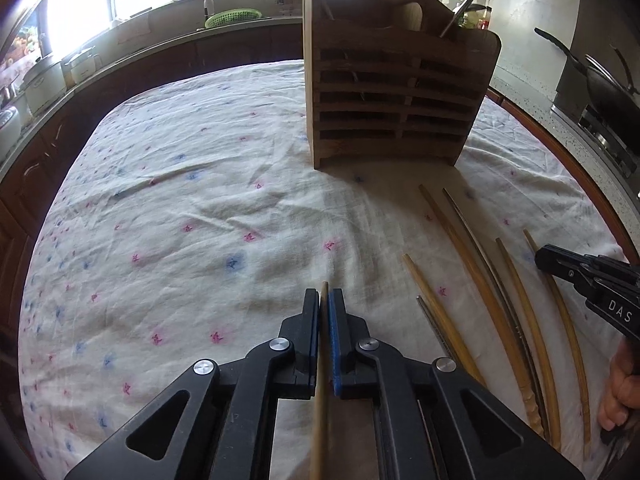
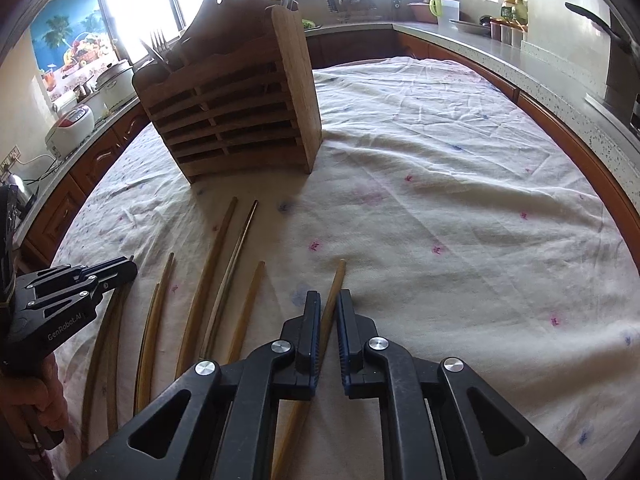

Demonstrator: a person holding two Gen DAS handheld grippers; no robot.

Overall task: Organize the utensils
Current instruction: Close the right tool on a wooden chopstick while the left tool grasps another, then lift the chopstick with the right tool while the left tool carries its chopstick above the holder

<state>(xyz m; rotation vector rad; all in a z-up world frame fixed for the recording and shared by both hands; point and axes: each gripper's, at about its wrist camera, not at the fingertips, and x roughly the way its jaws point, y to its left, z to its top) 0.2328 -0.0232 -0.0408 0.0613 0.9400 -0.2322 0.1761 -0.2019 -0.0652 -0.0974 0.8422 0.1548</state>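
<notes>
My left gripper (image 1: 325, 300) is shut on a wooden chopstick (image 1: 321, 400) and holds it over the tablecloth; it also shows in the right wrist view (image 2: 120, 266). My right gripper (image 2: 329, 304) is around another wooden chopstick (image 2: 335, 292) that lies on the cloth, its jaws a little apart on either side; it also shows in the left wrist view (image 1: 544, 258). Several more chopsticks (image 1: 472, 272) (image 2: 208, 280) lie side by side on the cloth between the grippers. A slatted wooden utensil holder (image 1: 392, 96) (image 2: 240, 112) stands upright beyond them, with forks and other utensils inside.
The table is covered by a wrinkled white floral cloth (image 1: 180, 220) (image 2: 460, 200). Kitchen counters ring it, with a sink and green basket (image 1: 234, 18), rice cookers (image 2: 72, 124) and a wok on a stove (image 1: 600, 80).
</notes>
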